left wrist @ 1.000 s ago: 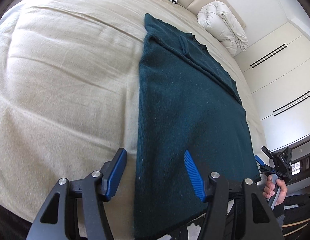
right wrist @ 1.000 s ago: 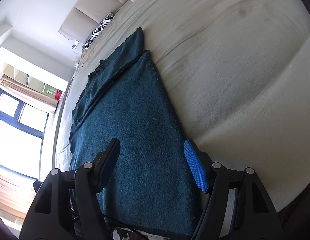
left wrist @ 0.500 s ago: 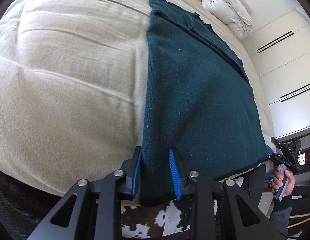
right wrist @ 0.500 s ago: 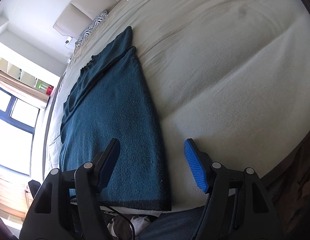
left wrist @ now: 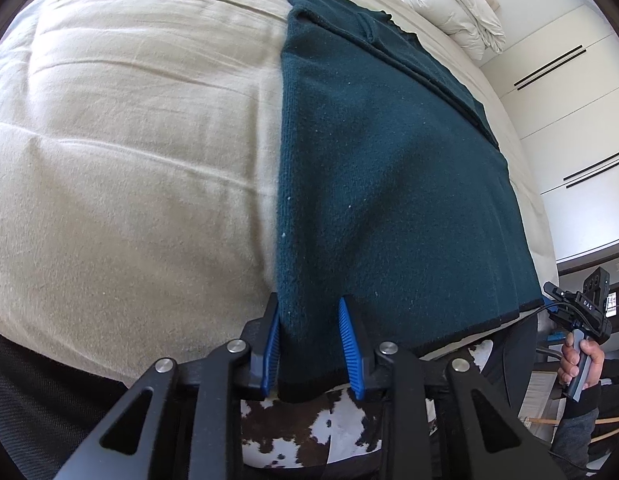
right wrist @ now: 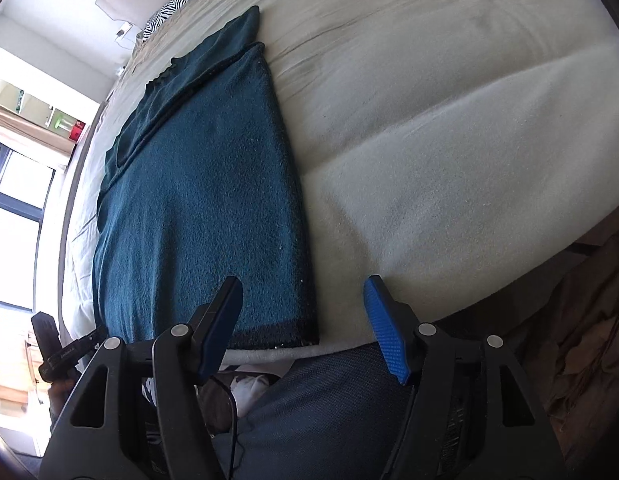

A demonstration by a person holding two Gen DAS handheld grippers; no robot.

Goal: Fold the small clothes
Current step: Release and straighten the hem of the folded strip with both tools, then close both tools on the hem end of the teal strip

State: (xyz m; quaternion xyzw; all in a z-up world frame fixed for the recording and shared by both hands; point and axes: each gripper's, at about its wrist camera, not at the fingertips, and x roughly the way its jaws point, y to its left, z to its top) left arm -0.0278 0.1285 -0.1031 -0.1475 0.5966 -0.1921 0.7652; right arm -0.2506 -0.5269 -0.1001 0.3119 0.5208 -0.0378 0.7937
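Left gripper (left wrist: pixel 311 342) clamps near-left hem corner of dark teal knitted sweater (left wrist: pixel 381 184). Right gripper (right wrist: pixel 305 320) closing, jaws straddling near-right corner, not touching. Beige bedspread (right wrist: pixel 449 120) bare alongside.

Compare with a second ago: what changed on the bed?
The left gripper moved to the near corner of the teal sweater and shut on its hem. The right gripper slid sideways to straddle the opposite corner; its jaws are closing, not yet gripping. The sweater stays flat on the bedspread.

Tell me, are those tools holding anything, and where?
The left tool pinches the green sweater at one near hem corner. The right tool, closing, grips nothing yet.
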